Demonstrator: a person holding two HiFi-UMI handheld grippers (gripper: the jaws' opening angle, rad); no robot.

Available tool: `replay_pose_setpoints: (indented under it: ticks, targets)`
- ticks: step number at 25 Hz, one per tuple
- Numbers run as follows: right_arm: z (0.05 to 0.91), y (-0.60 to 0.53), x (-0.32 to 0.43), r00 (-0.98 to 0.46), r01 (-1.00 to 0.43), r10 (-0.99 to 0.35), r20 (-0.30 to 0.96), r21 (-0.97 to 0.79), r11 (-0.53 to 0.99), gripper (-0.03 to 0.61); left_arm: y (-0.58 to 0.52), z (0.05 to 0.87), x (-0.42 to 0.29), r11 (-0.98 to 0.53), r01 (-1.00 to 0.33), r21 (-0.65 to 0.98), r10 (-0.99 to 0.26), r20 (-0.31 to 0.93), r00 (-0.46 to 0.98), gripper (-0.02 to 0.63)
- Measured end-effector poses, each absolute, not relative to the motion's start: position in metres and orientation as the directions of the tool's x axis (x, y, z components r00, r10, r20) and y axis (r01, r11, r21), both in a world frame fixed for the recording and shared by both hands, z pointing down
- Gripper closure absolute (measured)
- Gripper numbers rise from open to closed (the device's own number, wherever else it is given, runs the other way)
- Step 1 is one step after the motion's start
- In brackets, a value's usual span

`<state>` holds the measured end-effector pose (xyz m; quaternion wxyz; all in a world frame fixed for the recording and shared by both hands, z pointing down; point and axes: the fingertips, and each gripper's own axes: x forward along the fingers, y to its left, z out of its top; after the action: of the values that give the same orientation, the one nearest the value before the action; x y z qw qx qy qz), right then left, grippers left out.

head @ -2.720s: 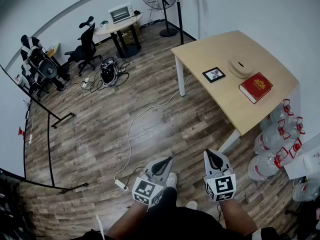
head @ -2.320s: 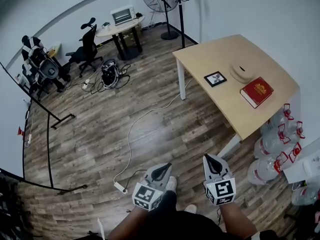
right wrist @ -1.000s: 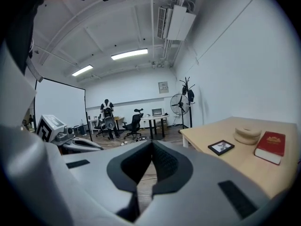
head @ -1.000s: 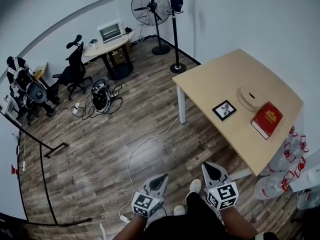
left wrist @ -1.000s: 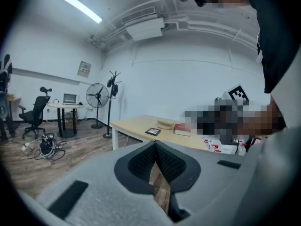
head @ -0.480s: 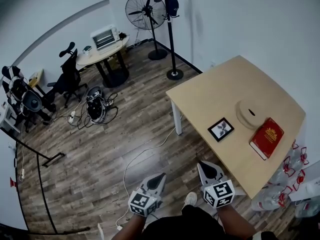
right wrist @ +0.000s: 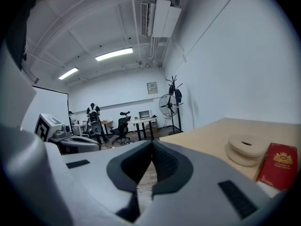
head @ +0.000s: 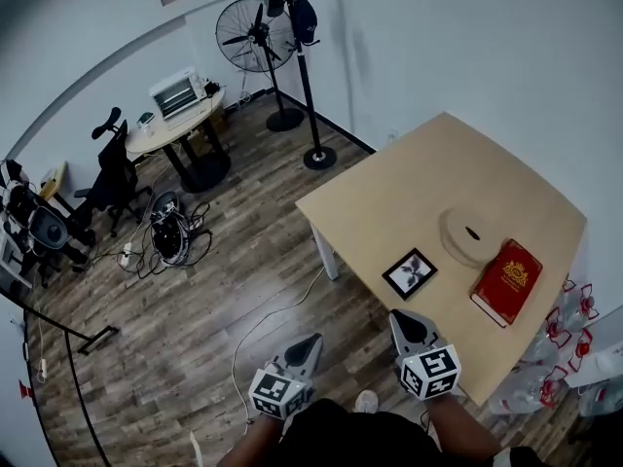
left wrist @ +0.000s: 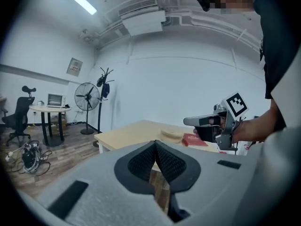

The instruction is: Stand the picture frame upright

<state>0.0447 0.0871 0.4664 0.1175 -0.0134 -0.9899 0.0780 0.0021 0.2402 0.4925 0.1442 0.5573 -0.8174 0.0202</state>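
Shows the picture frame (head: pixel 410 273) lying flat, face up, on the table (head: pixel 389 183), close to the edge nearest the person and roughly midway along it. Places it near a round wooden disc (head: pixel 467 234), with a red book (head: pixel 504 282) further toward the right-hand corner, touching neither.

Looks small, light and rigid. Probably glazed, so likely fragile on the face and apt to slide on the smooth tabletop rather than lift if pushed from one side. Best to pinch across the dark border at one edge, staying off the glass, and tilt up from there. May need steadying at the opposite edge. Cannot tell whether a rear stand is there to prop it.

Finds the left gripper (head: pixel 310 341) fully closed, pads meeting on nothing, out over the floor and short of the table. Finds the right gripper (head: pixel 402 317) likewise closed and empty, tip near the table's near edge, just short of the frame and not touching it. Calls for opening the jaws before any grasp.
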Motion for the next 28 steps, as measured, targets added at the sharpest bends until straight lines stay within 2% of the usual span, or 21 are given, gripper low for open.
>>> replay_pose_setpoints:
  ticks: [9, 15, 21, 28]
  targets:
    - [0.476, 0.036, 0.012, -0.96, -0.093, -0.048, 0.276, -0.15, 0.984, 0.569, 0.183, 0.51, -0.035, 0.266, -0.949, 0.169, -0.937, 0.277, -0.214, 0.614]
    - [0.5, 0.0, -0.028, -0.931, -0.221, -0.159, 0.327, -0.16, 0.962, 0.569, 0.14, 0.521, -0.088, 0.132, -0.98, 0.149, -0.951, 0.298, -0.082, 0.614]
    - [0.53, -0.034, -0.058, -0.879, -0.349, -0.292, 0.377, -0.09, 0.933, 0.569, 0.094, 0.514, -0.14, -0.02, -0.995, 0.097, -0.955, 0.294, 0.048, 0.614]
    - [0.547, -0.047, -0.065, -0.811, -0.511, -0.419, 0.409, -0.147, 0.847, 0.569, 0.067, 0.518, -0.173, -0.163, -0.981, 0.106, -0.934, 0.304, 0.188, 0.614]
